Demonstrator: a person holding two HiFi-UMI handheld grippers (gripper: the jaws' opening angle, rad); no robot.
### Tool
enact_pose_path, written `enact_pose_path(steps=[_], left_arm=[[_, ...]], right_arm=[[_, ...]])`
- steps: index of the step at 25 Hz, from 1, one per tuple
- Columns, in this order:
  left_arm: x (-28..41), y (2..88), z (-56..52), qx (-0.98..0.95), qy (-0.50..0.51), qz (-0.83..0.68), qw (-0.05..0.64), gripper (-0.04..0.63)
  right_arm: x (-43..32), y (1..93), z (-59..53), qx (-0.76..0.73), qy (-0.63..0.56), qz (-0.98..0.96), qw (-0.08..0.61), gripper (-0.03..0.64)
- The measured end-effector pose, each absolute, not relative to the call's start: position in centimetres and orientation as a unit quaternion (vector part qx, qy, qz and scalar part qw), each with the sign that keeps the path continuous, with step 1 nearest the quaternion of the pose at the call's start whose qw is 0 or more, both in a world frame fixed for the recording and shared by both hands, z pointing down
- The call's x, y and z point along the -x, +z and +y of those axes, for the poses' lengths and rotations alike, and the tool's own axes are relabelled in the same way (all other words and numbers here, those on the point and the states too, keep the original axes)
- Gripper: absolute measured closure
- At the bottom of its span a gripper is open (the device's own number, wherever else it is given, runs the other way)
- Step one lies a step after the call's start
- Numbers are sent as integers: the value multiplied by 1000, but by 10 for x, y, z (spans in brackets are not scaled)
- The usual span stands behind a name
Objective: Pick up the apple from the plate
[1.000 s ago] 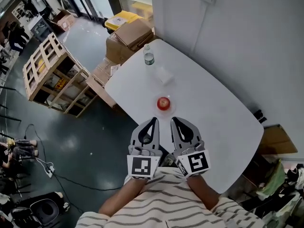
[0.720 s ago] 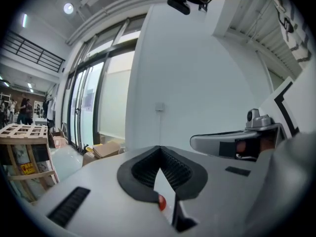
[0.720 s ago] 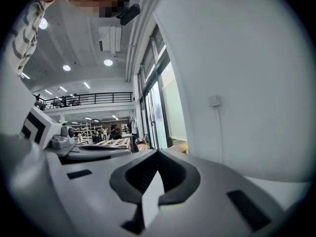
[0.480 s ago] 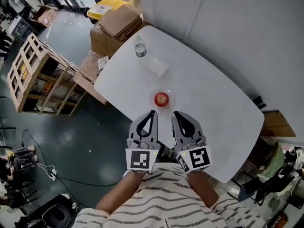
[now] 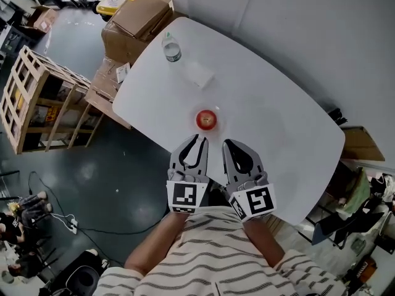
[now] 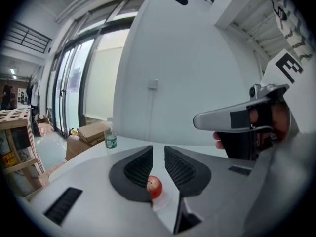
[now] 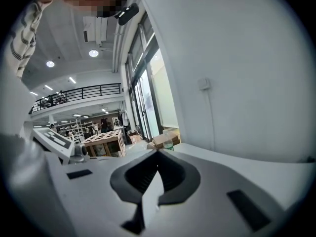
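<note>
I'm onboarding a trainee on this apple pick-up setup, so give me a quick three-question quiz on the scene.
1. True or false: the apple sits on the plate.
2. What stands near the far end of the table? A) water bottle B) mug C) bowl
3. Fill in: the jaws of the right gripper are ____.
Key: 1 true; 2 A; 3 shut.

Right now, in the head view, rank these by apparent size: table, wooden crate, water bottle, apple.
1. table, by far.
2. wooden crate, though it stands lower, farther from the camera.
3. apple and water bottle look alike; the bottle is seen from above, so unranked.
</note>
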State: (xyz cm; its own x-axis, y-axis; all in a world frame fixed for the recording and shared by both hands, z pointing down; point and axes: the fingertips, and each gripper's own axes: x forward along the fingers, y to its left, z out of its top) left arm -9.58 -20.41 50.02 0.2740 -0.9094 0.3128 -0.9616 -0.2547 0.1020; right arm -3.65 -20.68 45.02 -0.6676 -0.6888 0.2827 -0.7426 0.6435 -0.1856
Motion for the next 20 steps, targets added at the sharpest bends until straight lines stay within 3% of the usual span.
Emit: enact_pose_path(steps=[10,20], left_arm=[[87,548,-215,-790,126,-581,152,394],[82,596,-224,-785,169,-575,155,297]], right_arm=[[28,462,-206,-406,153,-895,106,604],[20,470,-203,-411,159,-890,113,604]])
